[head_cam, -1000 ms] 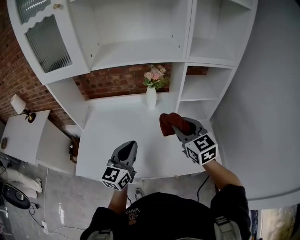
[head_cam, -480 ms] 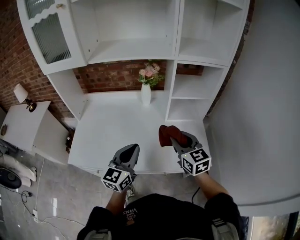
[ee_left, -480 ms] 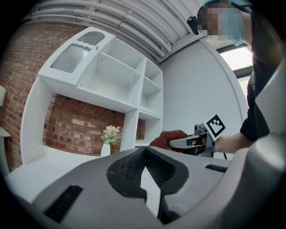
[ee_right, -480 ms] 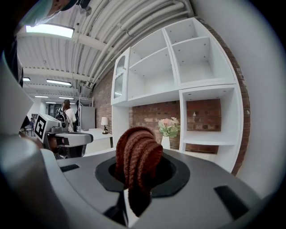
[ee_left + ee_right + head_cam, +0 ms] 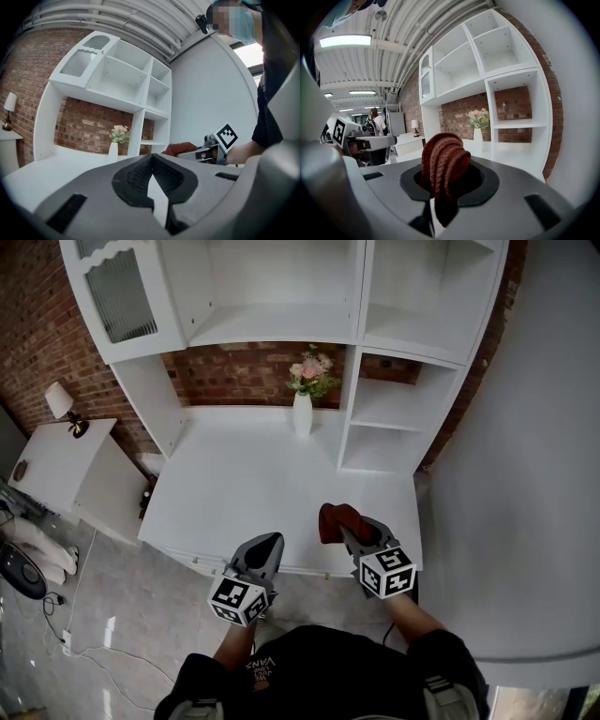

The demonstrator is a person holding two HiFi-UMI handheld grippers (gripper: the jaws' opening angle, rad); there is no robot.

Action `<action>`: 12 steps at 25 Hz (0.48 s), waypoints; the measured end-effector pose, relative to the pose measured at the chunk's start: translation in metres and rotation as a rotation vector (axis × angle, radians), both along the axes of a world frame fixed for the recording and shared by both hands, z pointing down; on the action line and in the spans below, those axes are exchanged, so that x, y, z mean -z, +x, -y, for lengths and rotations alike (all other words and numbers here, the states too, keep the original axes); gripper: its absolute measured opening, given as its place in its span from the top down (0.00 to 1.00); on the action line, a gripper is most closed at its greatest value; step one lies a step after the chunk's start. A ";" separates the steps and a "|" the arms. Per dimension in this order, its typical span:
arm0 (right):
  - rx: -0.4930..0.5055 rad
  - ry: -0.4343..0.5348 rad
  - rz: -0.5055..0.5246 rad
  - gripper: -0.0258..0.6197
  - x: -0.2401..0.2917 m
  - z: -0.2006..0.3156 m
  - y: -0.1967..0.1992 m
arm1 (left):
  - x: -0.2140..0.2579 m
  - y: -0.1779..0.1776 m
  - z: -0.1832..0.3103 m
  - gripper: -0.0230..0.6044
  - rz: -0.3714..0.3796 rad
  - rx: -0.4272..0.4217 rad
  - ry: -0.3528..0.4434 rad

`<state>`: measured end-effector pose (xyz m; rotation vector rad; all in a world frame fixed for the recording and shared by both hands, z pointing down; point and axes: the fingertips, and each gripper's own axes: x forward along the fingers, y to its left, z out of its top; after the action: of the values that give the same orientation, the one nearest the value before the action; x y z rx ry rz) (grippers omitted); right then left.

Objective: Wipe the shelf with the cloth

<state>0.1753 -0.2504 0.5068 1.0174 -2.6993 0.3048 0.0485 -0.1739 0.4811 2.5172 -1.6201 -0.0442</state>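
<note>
A dark red knitted cloth [image 5: 336, 520] [image 5: 443, 161] is bunched between the jaws of my right gripper [image 5: 354, 531] [image 5: 440, 197], which is shut on it above the front right of the white shelf top [image 5: 253, 484]. My left gripper [image 5: 261, 549] [image 5: 152, 185] hangs at the shelf's front edge, jaws closed with nothing between them. In the left gripper view the cloth [image 5: 180, 148] shows to the right, held level with the shelf top. The white shelf unit [image 5: 281, 296] rises behind with open compartments.
A white vase with pink flowers [image 5: 304, 399] [image 5: 478, 126] stands at the back of the shelf top against the brick wall. Small side shelves [image 5: 389, 418] sit at the right. A low white table with a lamp [image 5: 64, 404] stands to the left. A white wall is on the right.
Both grippers have drawn back toward the front edge of the shelf top, the right one still carrying the cloth. The view has tipped so more floor shows.
</note>
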 end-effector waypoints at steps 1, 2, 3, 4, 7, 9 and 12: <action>0.000 -0.009 0.003 0.81 -0.004 -0.003 0.001 | -0.004 0.001 -0.002 0.95 0.003 0.009 -0.003; 0.000 -0.018 0.005 0.81 -0.009 -0.005 0.001 | -0.007 0.002 -0.005 0.95 0.005 0.016 -0.007; 0.000 -0.027 0.007 0.81 -0.013 -0.008 0.001 | -0.009 0.004 -0.007 0.95 0.006 0.021 -0.012; 0.000 -0.036 0.010 0.81 -0.017 -0.010 0.001 | -0.012 0.005 -0.010 0.95 0.006 0.025 -0.017; -0.001 -0.070 0.029 0.81 -0.028 -0.017 0.001 | -0.017 0.007 -0.016 0.95 0.007 0.040 -0.026; 0.003 -0.087 0.028 0.81 -0.035 -0.021 0.001 | -0.019 0.008 -0.021 0.95 0.010 0.046 -0.029; 0.006 -0.100 0.024 0.81 -0.042 -0.026 0.002 | -0.023 0.009 -0.027 0.95 0.015 0.051 -0.037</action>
<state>0.1775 -0.2242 0.5492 0.9837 -2.6776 0.4485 0.0574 -0.1471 0.5037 2.4548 -1.6750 -0.0006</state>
